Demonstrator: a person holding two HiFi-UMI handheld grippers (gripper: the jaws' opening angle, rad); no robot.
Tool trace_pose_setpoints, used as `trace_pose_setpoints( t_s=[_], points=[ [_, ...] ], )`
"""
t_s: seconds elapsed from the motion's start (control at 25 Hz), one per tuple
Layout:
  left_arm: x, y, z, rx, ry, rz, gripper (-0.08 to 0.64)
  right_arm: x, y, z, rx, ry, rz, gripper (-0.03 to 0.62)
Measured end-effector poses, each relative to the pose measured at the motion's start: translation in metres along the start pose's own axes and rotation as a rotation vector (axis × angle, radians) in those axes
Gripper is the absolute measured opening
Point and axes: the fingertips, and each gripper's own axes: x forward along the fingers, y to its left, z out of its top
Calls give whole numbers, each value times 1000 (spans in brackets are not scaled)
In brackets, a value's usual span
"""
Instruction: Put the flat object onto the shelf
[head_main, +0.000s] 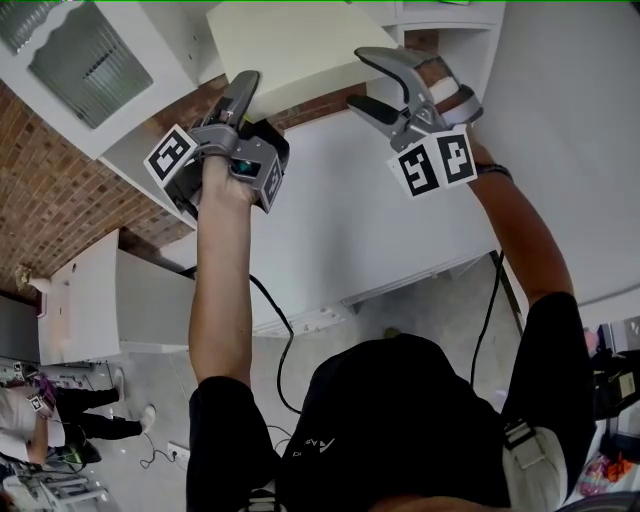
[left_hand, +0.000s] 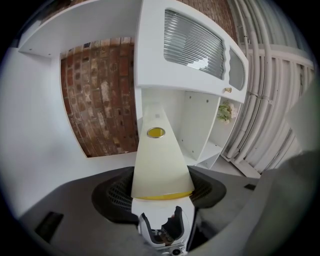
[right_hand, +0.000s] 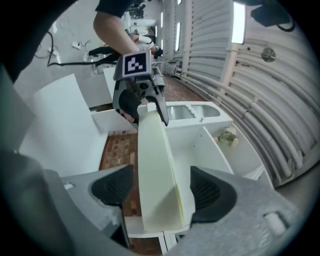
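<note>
Seen at 12 o'clock in the head view, raised close before the shelf (left_hand: 207, 150): the board (head_main: 290, 45), clamped at its 7 o'clock corner in the left gripper (head_main: 243, 95) and standing free between the wide-apart jaws of the right gripper (head_main: 362, 80) at 4 o'clock. Looks stiff, thin and rather light, with a smooth painted face that probably slips easily. Better to take hold at two opposite edges, flat on both faces, since with one grip only could swing or tip.
</note>
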Motion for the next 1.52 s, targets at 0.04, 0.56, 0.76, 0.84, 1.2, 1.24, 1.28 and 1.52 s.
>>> trace_pose_setpoints(
  t_s=[0.04,0.56,0.76,0.84,1.2,1.24,1.28,1.52],
  points=[
    [1,0,1,0,-2,-2,281,6,3,-4,-33,14,3,348],
    [9,-10,7,133,4,-101,333,40,1,-19,-163,46,-32,296],
    [24,-24,16,332,9,-153,377,68,-16,-23,-137,26,37,293],
    [22,-25,11,430,16,-170,385,73,-17,-26,-133,14,58,293],
    [2,-24,-10,743,23,-197,385,96,-19,-38,-121,-9,121,293],
    [-1,-24,-10,791,20,-198,385,99,-19,-40,-121,-10,125,293],
    [-5,-24,-11,840,18,-203,385,102,-20,-42,-122,-10,129,293],
    [-17,-21,-32,1018,46,-218,373,119,-18,-49,-120,-5,142,293]
  ],
)
